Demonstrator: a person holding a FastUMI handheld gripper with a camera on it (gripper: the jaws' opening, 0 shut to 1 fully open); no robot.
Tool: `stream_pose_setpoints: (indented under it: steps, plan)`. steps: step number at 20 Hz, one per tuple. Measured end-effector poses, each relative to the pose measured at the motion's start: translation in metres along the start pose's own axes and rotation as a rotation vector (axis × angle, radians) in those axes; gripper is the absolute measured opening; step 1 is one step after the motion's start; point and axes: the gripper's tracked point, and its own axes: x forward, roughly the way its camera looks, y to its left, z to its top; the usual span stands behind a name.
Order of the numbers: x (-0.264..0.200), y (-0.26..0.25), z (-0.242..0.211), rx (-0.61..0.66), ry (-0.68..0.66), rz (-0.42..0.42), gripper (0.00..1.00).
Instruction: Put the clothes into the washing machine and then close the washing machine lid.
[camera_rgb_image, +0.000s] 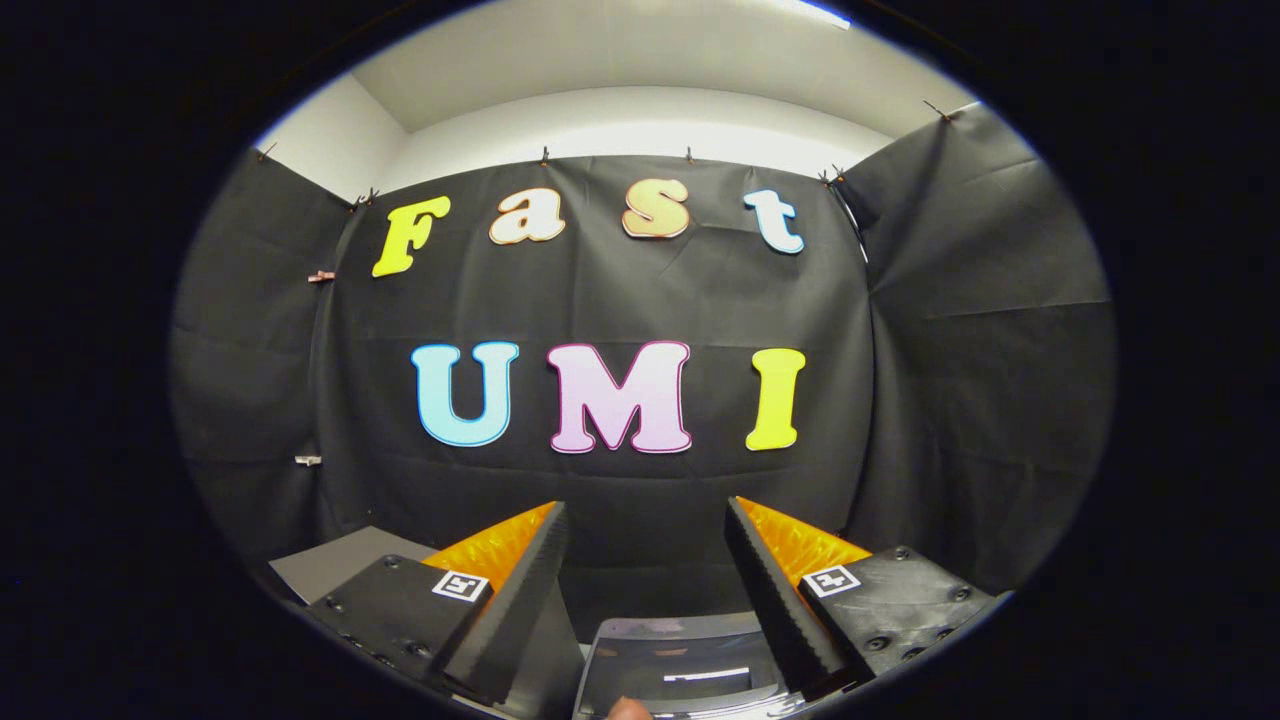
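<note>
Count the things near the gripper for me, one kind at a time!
Fingers: 2, on the open gripper, gripping nothing
Square black-and-white markers: 2, one on each finger's base
Glossy grey panel, low between the fingers: 1
Flat grey board, beside the fingers: 1
Total: 6

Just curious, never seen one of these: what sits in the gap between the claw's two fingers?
The gripper view shows the claw open, holding nothing. Low in the gap lies a glossy grey panel, probably the washing machine's lid.
</note>
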Motion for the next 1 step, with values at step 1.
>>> stream_pose_setpoints:
  steps: [1]
  plan:
    - [0.0, 0.0025, 0.0003, 0.006, -0.002, 0.004, 0.98]
